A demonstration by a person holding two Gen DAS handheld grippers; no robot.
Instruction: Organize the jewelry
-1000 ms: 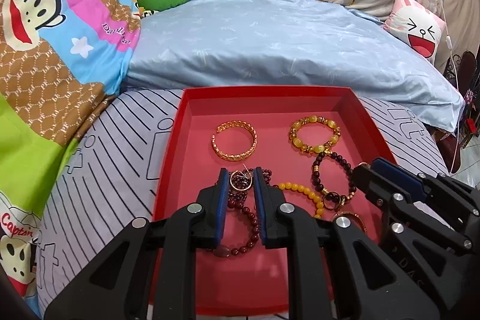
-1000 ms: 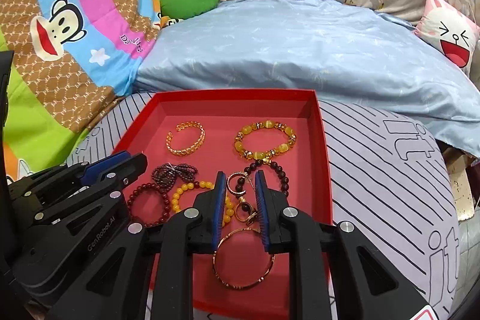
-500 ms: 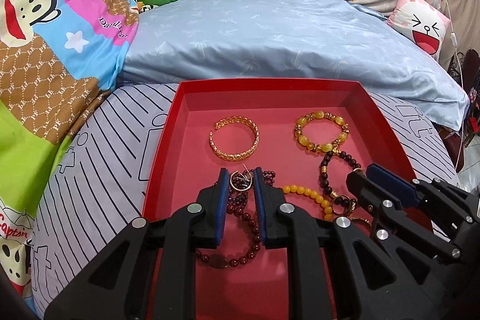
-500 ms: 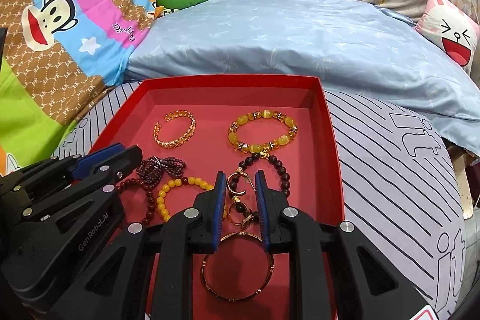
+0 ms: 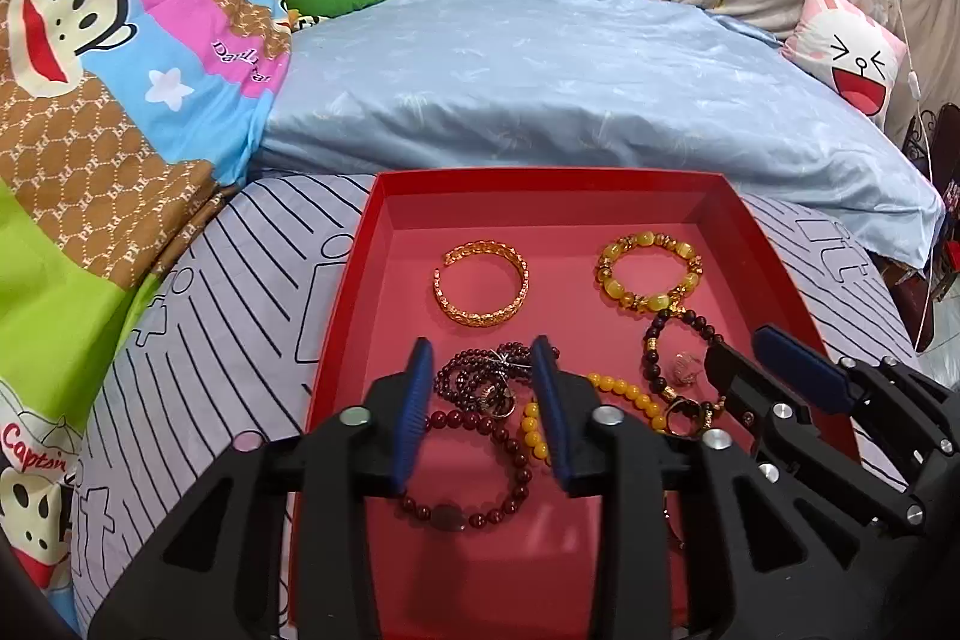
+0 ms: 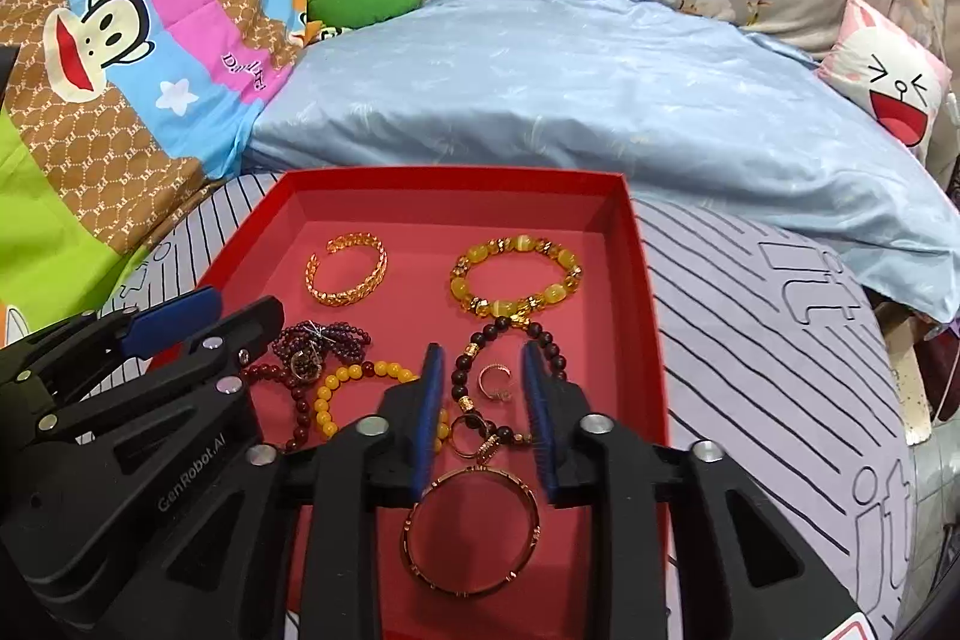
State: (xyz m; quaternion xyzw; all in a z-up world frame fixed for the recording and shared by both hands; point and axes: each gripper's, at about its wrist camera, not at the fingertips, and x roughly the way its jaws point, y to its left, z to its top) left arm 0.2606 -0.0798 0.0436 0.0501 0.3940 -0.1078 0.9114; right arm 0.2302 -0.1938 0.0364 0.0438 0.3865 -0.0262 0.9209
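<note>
Your left gripper [image 5: 483, 349] hangs over the near left part of the red tray [image 5: 345, 292], and its jaws have just been opening: the blue pads now stand apart, with a small ring [image 5: 501, 394] lying loose between them on the bundle of dark purple beads [image 5: 480, 376], not pressed by either pad. Your right gripper [image 6: 483, 358] sits over the near right part of the same tray, and its jaws too have just been opening; a small gold ring [image 6: 495, 381] lies free on the tray floor between the pads, inside the loop of the dark bead bracelet [image 6: 465, 370]. Near you from that ring lies a thin gold bangle [image 6: 471, 529]. Toward the far side of the tray sit a gold cuff [image 5: 480, 289] on the left and a chunky yellow bead bracelet [image 5: 648, 271] on the right, well apart. A string of small yellow beads [image 6: 360, 376] and a dark red bead bracelet [image 5: 474, 466] lie between the two grippers. Readable writing: "GenRobot.AI" on the left gripper's body in the right wrist view, "Captain" on the cartoon quilt [image 5: 90, 40] at the left, and large "it" lettering on the grey striped sheet [image 6: 780, 340] under the tray.
</note>
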